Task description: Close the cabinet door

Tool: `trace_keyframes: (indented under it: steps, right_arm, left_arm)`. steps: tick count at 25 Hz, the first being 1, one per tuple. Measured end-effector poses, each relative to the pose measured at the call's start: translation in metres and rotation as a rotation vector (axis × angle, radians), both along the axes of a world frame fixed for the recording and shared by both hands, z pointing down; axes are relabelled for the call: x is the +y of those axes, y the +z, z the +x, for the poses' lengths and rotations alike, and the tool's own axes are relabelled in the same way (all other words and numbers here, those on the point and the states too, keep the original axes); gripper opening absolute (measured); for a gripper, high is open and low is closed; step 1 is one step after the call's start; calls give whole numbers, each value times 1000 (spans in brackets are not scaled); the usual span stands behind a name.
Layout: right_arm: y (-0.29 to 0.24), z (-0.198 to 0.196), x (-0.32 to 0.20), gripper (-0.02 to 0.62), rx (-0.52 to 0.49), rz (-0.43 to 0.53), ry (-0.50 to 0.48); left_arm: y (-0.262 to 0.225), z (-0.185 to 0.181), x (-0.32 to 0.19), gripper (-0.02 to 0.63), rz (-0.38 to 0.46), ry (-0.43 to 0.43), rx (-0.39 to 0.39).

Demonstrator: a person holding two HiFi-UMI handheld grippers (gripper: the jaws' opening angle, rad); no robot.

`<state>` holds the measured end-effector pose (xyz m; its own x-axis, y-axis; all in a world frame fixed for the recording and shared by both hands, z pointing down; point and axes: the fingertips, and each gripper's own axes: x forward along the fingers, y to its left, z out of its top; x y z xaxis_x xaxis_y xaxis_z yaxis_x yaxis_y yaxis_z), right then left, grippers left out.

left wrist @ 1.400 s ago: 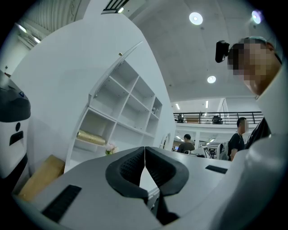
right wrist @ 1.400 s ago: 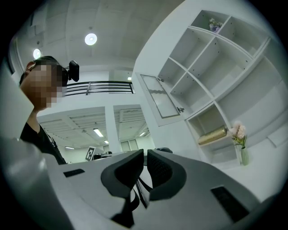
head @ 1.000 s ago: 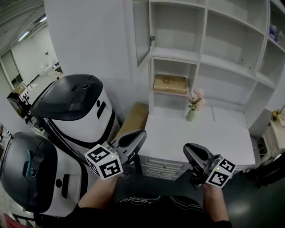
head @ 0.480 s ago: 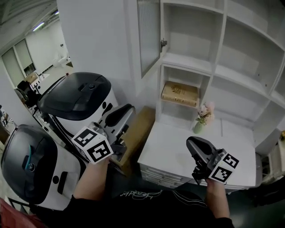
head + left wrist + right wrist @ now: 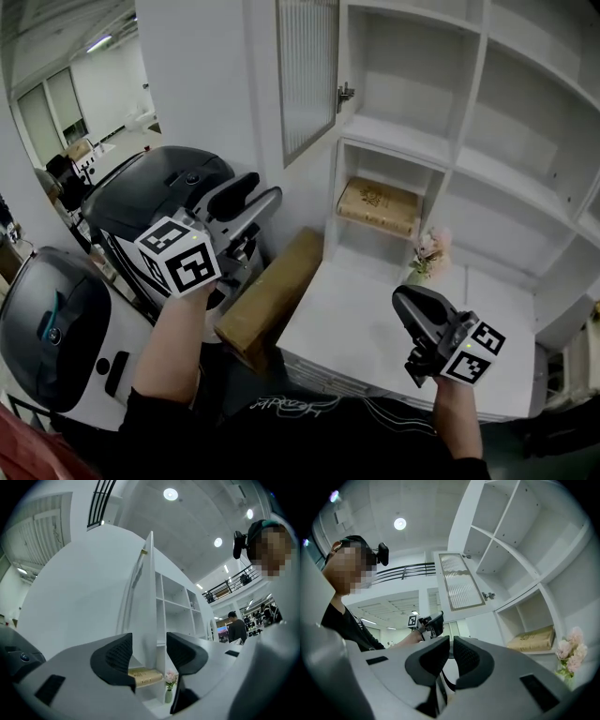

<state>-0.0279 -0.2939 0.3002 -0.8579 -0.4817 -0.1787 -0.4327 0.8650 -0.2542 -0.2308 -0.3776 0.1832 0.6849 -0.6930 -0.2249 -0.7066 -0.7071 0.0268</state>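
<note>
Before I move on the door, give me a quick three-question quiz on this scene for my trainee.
1. True or false: the cabinet door is shut.
2. What lies in the low cubby? A tan box, B plates, C nothing.
3. What stands on the white desk?
Key: 1 false, it stands open. 2 A. 3 a vase of pink flowers.

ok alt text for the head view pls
A ribbed-glass cabinet door stands open on a white shelf unit. The left tongs point up toward it, opening with nothing between them; the right tongs, shut, hover over the white desk.
</note>
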Motion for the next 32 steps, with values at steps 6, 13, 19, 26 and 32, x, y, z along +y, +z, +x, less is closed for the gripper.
trace_keyframes:
  steps: [6,13,19,26,32]
  right_arm:
    - [10,11,-12,54,13,-1,-29]
    - [19,23,-20,54,4,-14,-43]
    - [27,16,-17,54,-14,-41,-55]
    - [40,6,-23,54,-21,-91,-25]
    - [46,-14,-35,54,-21,-152,8]
  left_arm:
    - [-3,-1,-19,229,23,-31,7]
    - [-4,3,-17,186,8,-28,23]
    - [-4,8,-14,138,2,-21,-4]
    - [-3,9,-17,138,11,8,-41]
    - [-5,7,-19,143,12,51,-56]
